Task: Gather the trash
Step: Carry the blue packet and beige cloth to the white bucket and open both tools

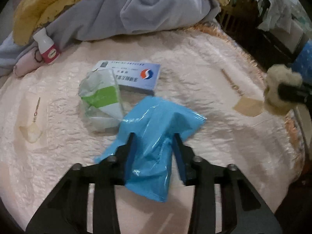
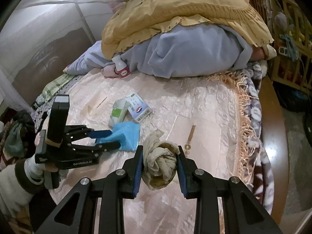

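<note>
Left tongs (image 1: 154,142) narrowed around crumpled blue plastic bag (image 1: 156,136), blue pads on both flanks of it; from right wrist view same tongs (image 2: 111,139) clamped on bag (image 2: 126,134), bag resting on bed cover. Right tongs (image 2: 159,156) closed tight on beige crumpled rag wad (image 2: 159,165), wad lifted clear of cover; seen from left wrist view at far right, wad (image 1: 280,89) pinched in black fingers.

Still lying on pale pink bed cover (image 1: 195,78), mid-bed: green-and-white crumpled packet (image 1: 101,99), touching white-blue carton (image 1: 134,74) behind it; bag just in front of both. Small white bottle with pink label (image 1: 47,47) against grey blanket (image 1: 156,9) at head end. Yellow pillow (image 2: 185,9) on top of blanket. Fringed edge of cover (image 2: 245,117) along right side of bed.
</note>
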Motion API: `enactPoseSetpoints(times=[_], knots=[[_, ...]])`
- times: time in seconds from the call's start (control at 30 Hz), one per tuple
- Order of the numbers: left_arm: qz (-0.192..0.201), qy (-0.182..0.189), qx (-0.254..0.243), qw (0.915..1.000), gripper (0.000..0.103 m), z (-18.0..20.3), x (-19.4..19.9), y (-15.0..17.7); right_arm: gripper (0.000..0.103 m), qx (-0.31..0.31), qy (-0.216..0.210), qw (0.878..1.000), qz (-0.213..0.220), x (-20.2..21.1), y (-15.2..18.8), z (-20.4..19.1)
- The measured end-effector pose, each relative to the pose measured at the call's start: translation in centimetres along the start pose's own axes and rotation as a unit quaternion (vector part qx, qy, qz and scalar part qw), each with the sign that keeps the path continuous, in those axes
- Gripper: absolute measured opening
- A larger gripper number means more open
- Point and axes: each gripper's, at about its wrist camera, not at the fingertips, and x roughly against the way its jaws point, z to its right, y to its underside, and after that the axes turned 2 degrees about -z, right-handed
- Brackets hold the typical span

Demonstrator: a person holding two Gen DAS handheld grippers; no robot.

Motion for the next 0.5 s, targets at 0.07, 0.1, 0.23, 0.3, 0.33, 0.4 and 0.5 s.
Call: enactPoseSetpoints(times=[0.07, 0.1, 0.23, 0.3, 0.33, 0.4, 0.5], knots=[[0.007, 0.022, 0.014, 0.9996, 0.028, 0.4, 1.1, 0.1, 0.03, 0.005, 0.003, 1.0, 0.003, 0.8, 0.6, -0.2], [0.011, 0.03, 0.018, 0.9993, 0.028, 0.8, 1.7, 0.0, 0.03, 0.007, 0.006, 1.0, 0.005, 1.3, 1.0, -0.2], [0.036, 0.05, 0.019, 0.9979, 0.027, 3.5, 4.4, -0.5, 0.03, 0.004, 0.016, 1.0, 0.015, 3.6, 2.4, 0.2], [0.043, 0.058, 0.014, 0.9973, 0.027, 5.2, 5.2, -0.8, 0.03, -0.005, 0.022, 1.0, 0.021, 5.1, 3.3, 0.8], [0.046, 0.064, 0.009, 0.9968, 0.027, 6.5, 5.6, -1.0, 0.03, -0.01, 0.027, 0.999, 0.023, 5.9, 3.8, 1.2], [0.052, 0.074, -0.004, 0.9959, 0.027, 8.8, 6.1, -1.4, 0.03, -0.019, 0.038, 0.999, 0.027, 7.4, 4.8, 2.1], [0.055, 0.092, -0.034, 0.9936, 0.027, 12.9, 6.7, -2.0, 0.03, -0.037, 0.059, 0.997, 0.033, 9.7, 6.3, 3.8]])
